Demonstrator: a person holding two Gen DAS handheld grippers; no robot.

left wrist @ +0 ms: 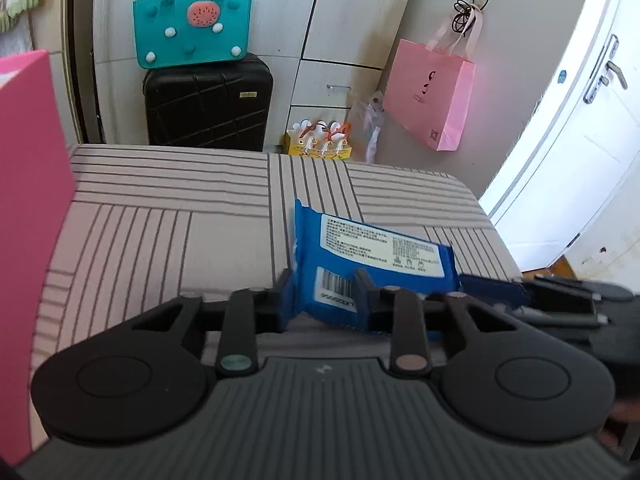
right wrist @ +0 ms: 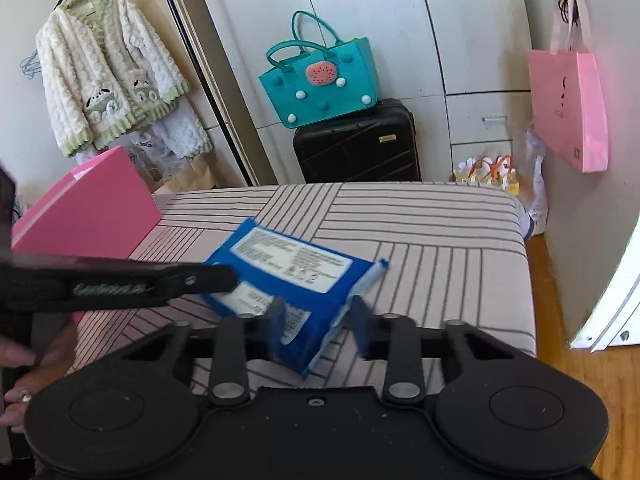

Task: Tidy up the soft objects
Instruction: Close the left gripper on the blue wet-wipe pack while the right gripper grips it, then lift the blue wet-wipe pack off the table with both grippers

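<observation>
Both hand-held grippers (left wrist: 324, 296) (right wrist: 318, 316) angled down, clamping blue pack (left wrist: 372, 256).

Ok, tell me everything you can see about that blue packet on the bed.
The blue packet is a soft, glossy plastic pack with a white printed label and a barcode, label side up. It lies on the striped bed cover, its near side lifted. The left hand-held gripper and right hand-held gripper each pinch one end.
</observation>
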